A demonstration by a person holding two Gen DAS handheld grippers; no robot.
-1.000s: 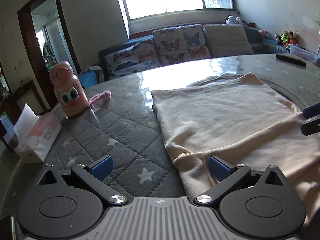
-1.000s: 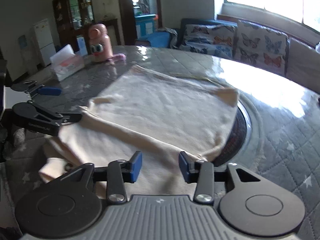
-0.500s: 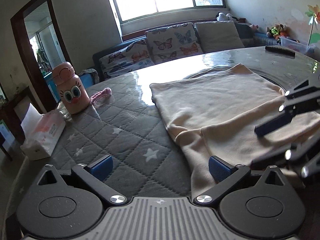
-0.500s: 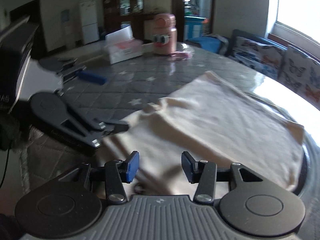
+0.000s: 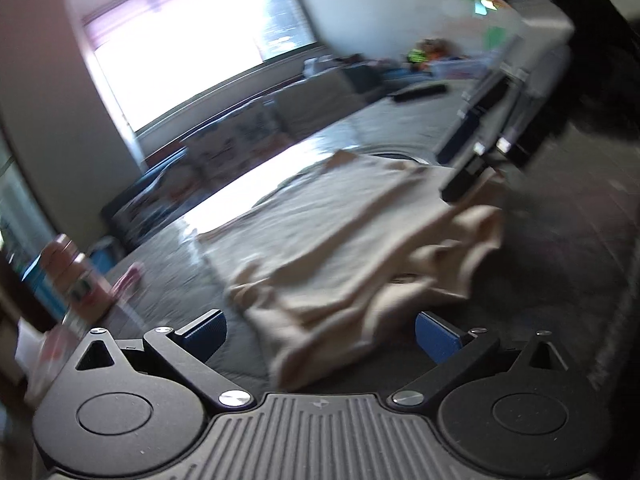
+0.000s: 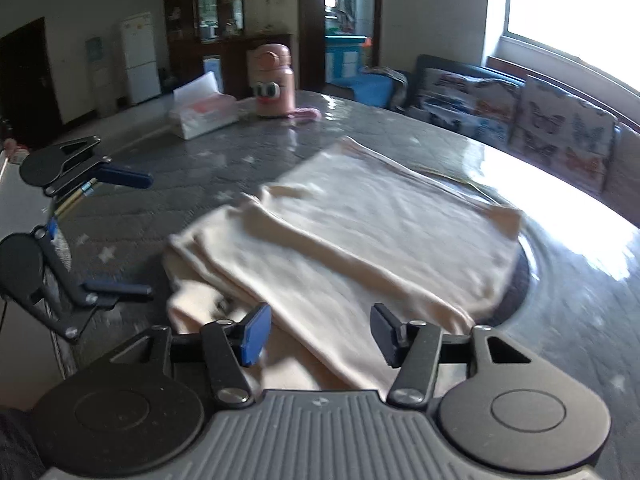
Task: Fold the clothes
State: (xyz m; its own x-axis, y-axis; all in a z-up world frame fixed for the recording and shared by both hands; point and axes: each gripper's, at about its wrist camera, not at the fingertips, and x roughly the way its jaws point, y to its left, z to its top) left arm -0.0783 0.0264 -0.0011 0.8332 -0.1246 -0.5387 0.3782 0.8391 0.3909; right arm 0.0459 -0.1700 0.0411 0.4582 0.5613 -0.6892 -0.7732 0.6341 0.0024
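Observation:
A cream garment (image 6: pixel 360 236) lies on the grey quilted table (image 6: pixel 168 184), its near part folded over and bunched at the left corner. It also shows in the blurred left wrist view (image 5: pixel 352 240). My right gripper (image 6: pixel 318 334) is open and empty, just above the garment's near edge. My left gripper (image 5: pixel 320 334) is open and empty, at the garment's bunched end; in the right wrist view it (image 6: pixel 116 236) sits to the left of the cloth. The right gripper (image 5: pixel 468 172) shows at the far right of the left wrist view.
A pink cartoon bottle (image 6: pixel 274 82) and a tissue pack (image 6: pixel 202 110) stand at the table's far left. A dark remote (image 5: pixel 420 93) lies at the far edge. A butterfly-print sofa (image 6: pixel 520 116) is behind the table. A round inset ring (image 6: pixel 524 280) lies under the garment's right end.
The left wrist view has swung and tilted sharply and is blurred. The right gripper has turned back toward the garment and opened wider. The garment's near corner is more bunched.

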